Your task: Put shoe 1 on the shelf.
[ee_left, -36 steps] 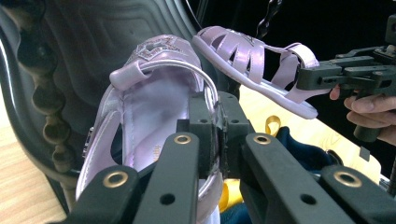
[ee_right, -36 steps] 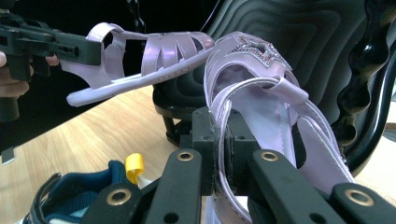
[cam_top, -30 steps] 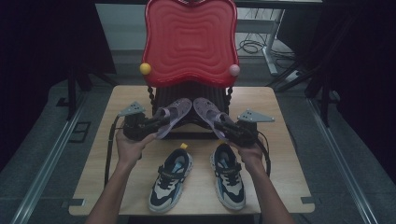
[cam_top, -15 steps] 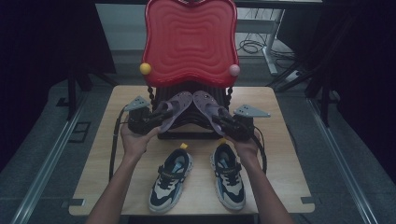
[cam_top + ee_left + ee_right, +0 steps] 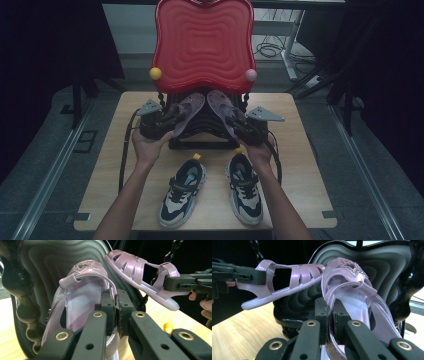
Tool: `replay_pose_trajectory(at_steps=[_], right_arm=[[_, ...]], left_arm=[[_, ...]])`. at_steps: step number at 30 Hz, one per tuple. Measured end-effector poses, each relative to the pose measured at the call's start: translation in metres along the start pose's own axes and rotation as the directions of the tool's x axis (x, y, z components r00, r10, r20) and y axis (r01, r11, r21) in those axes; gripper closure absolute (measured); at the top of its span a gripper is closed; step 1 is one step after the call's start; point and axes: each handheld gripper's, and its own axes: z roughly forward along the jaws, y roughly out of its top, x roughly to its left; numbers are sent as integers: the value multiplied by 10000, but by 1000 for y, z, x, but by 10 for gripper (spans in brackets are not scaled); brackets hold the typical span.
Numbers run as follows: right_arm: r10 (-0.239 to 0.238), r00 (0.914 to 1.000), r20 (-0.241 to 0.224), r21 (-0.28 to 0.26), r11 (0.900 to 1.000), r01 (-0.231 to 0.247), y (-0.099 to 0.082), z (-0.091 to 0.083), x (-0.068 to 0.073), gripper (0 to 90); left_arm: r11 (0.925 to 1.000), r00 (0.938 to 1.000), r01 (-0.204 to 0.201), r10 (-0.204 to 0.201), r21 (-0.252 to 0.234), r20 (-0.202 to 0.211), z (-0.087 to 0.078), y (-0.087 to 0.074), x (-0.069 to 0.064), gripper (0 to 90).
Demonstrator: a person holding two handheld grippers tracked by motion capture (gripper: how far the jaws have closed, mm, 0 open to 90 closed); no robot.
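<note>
Each hand holds one purple sandal over the black seat [image 5: 202, 131] of the red-backed chair [image 5: 202, 45]. The left gripper [image 5: 113, 315] is clamped on the heel strap of the left sandal [image 5: 82, 293], and the right gripper [image 5: 329, 320] grips the heel strap of the right sandal [image 5: 352, 285] the same way. Compared with a second ago, the two sandals have come closer together and a little further in toward the chair back: their toes, then clearly apart over the front of the seat, now nearly meet in a peak just below the red backrest. That suggests the pair is being carried onto the seat and is close to being set down there. Neither sandal rests flat yet; both tilt toe-up against the ribbed seat. The two sneakers [image 5: 182, 192] stand untouched on the tabletop [image 5: 300, 165] in front.
</note>
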Motion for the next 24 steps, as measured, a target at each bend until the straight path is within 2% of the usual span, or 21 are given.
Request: replay_pose_trajectory(at_steps=[5, 16, 24], right_arm=[[-46, 9998, 182, -26, 10000, 46, -1, 6, 1, 849], [-193, 9990, 400, -125, 9997, 198, 5, 17, 8, 850], [-355, 9957, 855, -115, 9993, 366, 9, 29, 11, 849]], left_arm=[[9999, 9998, 21, -23, -157, -177, 5, -1, 3, 866], [9994, 9998, -23, 15, -339, -223, 8, 1, 2, 866], [9987, 9991, -77, 57, -502, -411, 21, 5, 1, 866]])
